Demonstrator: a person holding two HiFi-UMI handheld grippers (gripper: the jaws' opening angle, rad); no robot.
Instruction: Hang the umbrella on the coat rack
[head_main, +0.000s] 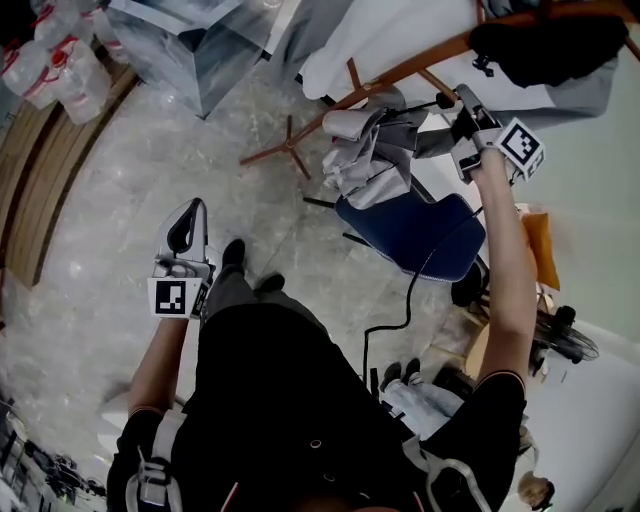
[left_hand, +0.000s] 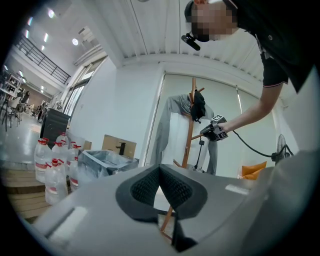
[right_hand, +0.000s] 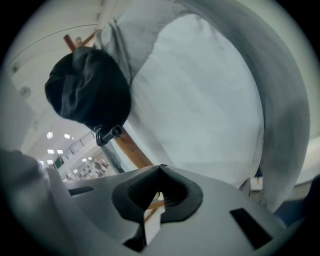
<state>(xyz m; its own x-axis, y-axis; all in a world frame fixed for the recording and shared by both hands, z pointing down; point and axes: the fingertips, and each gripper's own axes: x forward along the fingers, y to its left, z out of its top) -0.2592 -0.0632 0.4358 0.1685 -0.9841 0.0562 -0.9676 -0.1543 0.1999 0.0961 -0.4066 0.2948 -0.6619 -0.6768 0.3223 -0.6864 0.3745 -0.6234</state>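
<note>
Right gripper view: right gripper (right_hand: 160, 171) has its jaws closed, pads meeting, nothing pinched btwn them. Only a sliver of wood and white cloth shows thru the slot below. It touches nothing.

Umbrella (right_hand: 87, 87) is black, folded into a loose, crumpled bundle w/ a short black knob and strap at its lower end. It hangs near the top of the wooden coat rack (right_hand: 134, 151), against the pole, beside a pale grey coat (right_hand: 210, 110) draped on the same rack. Umbrella sits up and to the left of the jaws, close but clearly apart, no contact.

Left gripper view, from further off, shows the rack upright w/ the umbrella high on it. The right gripper is held just below the bundle, beside the pole.

Left gripper (left_hand: 159, 169) is also closed and empty. In head view it is out in front at the person's left side, well apart from rack and umbrella. Blue chair (head_main: 415, 235) stands near the rack.
</note>
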